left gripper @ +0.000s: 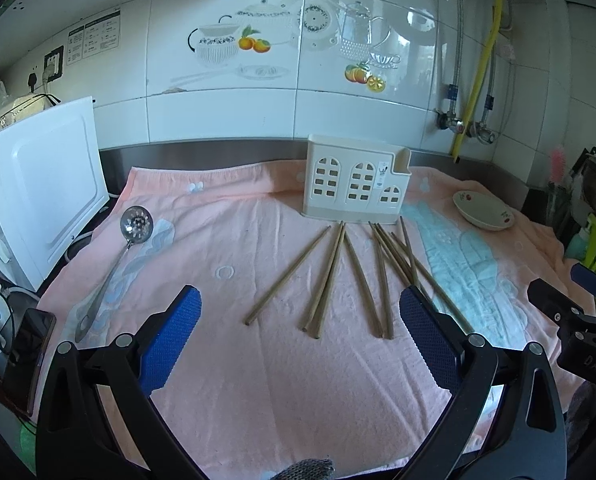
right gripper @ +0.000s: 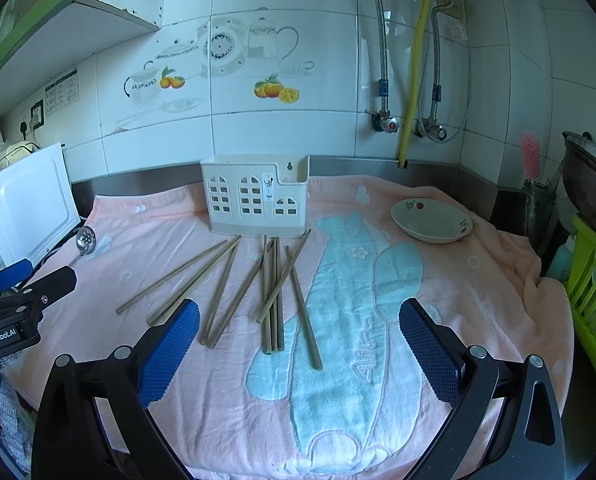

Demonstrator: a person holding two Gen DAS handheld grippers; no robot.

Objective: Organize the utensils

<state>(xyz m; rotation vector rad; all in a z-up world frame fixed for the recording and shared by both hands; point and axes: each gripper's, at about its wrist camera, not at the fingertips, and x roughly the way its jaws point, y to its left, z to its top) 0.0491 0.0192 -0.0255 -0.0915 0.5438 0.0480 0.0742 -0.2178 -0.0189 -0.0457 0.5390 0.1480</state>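
Tabletop, covered by a pink towel (right gripper: 438,280) with a pale blue animal figure woven in.

Utensil holder (right gripper: 253,200): cream plastic, arched window cut-outs, upright at the back of the towel, just before the steel backsplash. Nothing visible inside it.

Chopsticks (right gripper: 271,300): brown wood, loose on the towel in front of the holder, fanned out with their far ends near its base. Several on the right-hand side overlap one another; those to the left lie singly or in a close pair.

Slotted spoon (left gripper: 137,222): polished metal, perforated bowl, lying on the left part of the towel, well apart from the chopsticks, handle toward the near edge.

Bowl (right gripper: 432,220): shallow, white with a small floral print, at the right rear of the towel.

White appliance (left gripper: 45,184): at the left edge of the tabletop, beside the towel.

Left hand-held gripper (left gripper: 300,316): blue-padded fingers spread wide, holding nothing, above the near towel in front of the chopsticks.

Right hand-held gripper (right gripper: 300,326): fingers likewise spread wide and empty, above the near ends of the chopsticks.
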